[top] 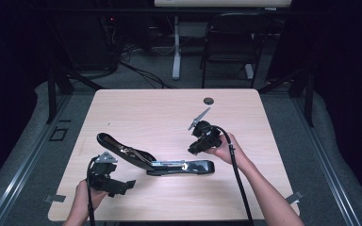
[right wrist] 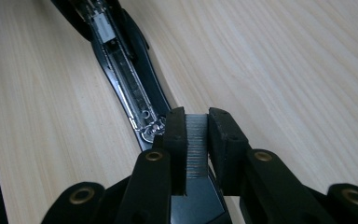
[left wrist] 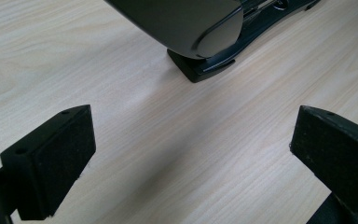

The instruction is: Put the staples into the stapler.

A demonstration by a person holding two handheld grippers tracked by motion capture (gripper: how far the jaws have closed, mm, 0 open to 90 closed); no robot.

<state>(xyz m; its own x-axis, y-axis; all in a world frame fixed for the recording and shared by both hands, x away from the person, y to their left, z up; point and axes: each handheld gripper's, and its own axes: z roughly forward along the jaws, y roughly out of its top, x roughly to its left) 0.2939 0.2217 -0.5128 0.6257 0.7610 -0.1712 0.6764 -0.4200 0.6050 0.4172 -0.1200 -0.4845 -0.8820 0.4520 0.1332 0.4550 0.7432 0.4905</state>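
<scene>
A black stapler (top: 155, 160) lies swung open on the wooden table (top: 169, 113), its lid raised to the left and its base flat. The metal staple channel (right wrist: 126, 79) lies bare in the right gripper view. My right gripper (right wrist: 196, 140) is shut on a strip of staples (right wrist: 196, 144) and hovers just above the near end of the stapler (right wrist: 121, 70). From above, the right gripper (top: 195, 149) sits just right of the base. My left gripper (left wrist: 186, 154) is open over bare wood, a little short of the stapler's lid (left wrist: 191, 23); it sits at the front left (top: 122, 187).
A small dark grommet (top: 209, 100) is set in the table's far side. A dark chair (top: 233, 37) and a white desk leg (top: 176, 47) stand beyond the table. Dark floor surrounds the table on all sides.
</scene>
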